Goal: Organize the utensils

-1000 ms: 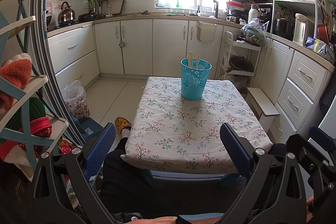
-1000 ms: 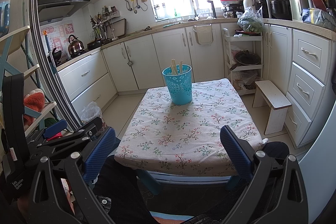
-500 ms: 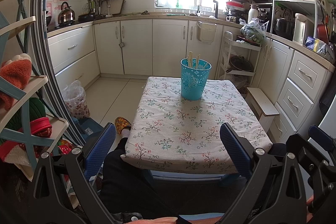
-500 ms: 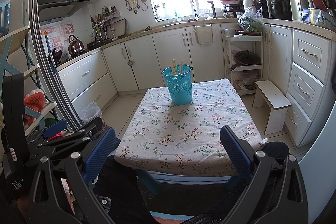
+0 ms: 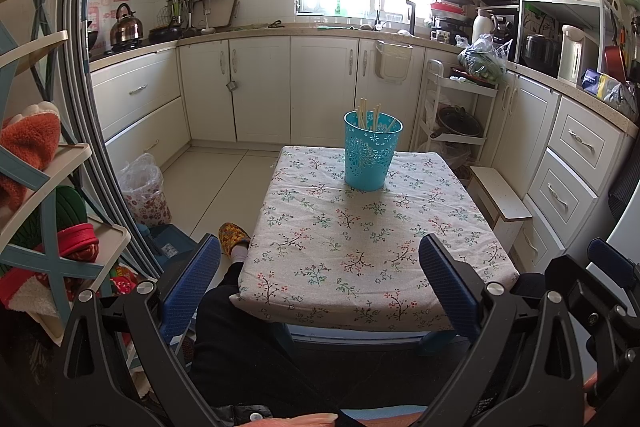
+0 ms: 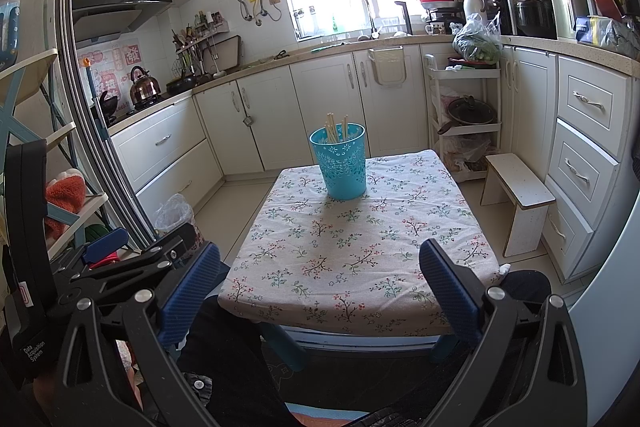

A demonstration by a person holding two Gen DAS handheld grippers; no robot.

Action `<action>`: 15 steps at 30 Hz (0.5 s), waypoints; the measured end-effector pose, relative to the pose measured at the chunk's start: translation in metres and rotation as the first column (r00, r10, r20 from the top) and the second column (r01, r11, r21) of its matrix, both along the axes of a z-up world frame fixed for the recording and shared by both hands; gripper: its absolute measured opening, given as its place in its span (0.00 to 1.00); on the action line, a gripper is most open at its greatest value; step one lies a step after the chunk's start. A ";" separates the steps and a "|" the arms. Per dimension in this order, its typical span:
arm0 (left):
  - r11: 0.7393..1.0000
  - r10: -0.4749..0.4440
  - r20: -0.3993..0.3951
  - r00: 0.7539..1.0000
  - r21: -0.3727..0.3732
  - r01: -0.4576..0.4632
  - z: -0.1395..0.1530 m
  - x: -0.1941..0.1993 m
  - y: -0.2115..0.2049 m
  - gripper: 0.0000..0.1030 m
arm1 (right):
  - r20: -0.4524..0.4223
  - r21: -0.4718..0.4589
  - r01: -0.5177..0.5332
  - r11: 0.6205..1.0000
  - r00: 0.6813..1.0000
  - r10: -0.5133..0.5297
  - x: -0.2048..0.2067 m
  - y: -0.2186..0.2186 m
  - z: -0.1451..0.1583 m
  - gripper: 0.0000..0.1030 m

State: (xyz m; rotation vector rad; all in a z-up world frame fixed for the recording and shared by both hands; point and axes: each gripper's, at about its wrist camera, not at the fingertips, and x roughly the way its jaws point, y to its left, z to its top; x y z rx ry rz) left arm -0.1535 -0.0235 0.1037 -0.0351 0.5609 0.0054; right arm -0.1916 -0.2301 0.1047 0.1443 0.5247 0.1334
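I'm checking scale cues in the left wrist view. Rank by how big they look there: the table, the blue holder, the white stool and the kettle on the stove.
1. table
2. white stool
3. blue holder
4. kettle

The stool and holder look close; the kettle is farthest, so its true size is unsure.

"Data Acquisition System" on left gripper (image 6: pixel 36 349)
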 end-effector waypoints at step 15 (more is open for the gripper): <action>1.000 -0.001 -0.012 1.000 0.000 0.001 0.004 0.001 -0.002 0.93 | -0.001 0.000 0.000 1.000 1.000 0.000 0.000 0.000 0.001 0.93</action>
